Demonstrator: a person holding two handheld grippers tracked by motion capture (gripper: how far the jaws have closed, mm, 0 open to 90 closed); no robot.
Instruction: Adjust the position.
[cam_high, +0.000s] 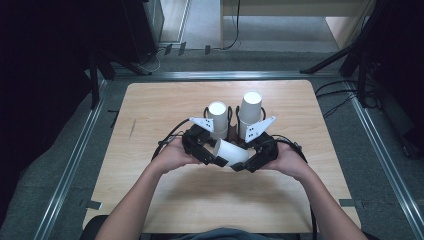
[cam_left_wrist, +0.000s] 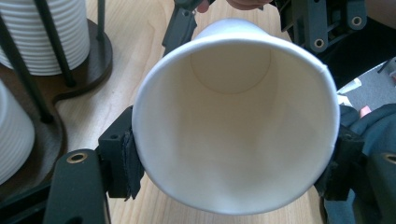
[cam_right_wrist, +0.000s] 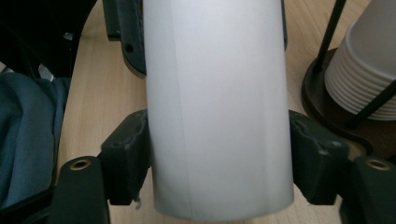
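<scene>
A white paper cup (cam_high: 231, 151) lies on its side in the air between my two grippers, just in front of the cup rack. My left gripper (cam_high: 215, 153) is shut on its open rim: in the left gripper view the pads (cam_left_wrist: 127, 161) press both sides of the mouth of the cup (cam_left_wrist: 233, 126), and I look straight into it. My right gripper (cam_high: 245, 163) straddles the cup's closed end. In the right gripper view its pads (cam_right_wrist: 133, 158) stand right along the wall of the cup (cam_right_wrist: 217, 107) without denting it.
Two stacks of upturned white cups (cam_high: 217, 117) (cam_high: 250, 111) stand on a dark rack with thin black rods, just behind the grippers, on the light wooden table (cam_high: 150, 100). The stacks also appear close by in the gripper views (cam_left_wrist: 51, 32) (cam_right_wrist: 369, 70). Metal floor rails run round the table.
</scene>
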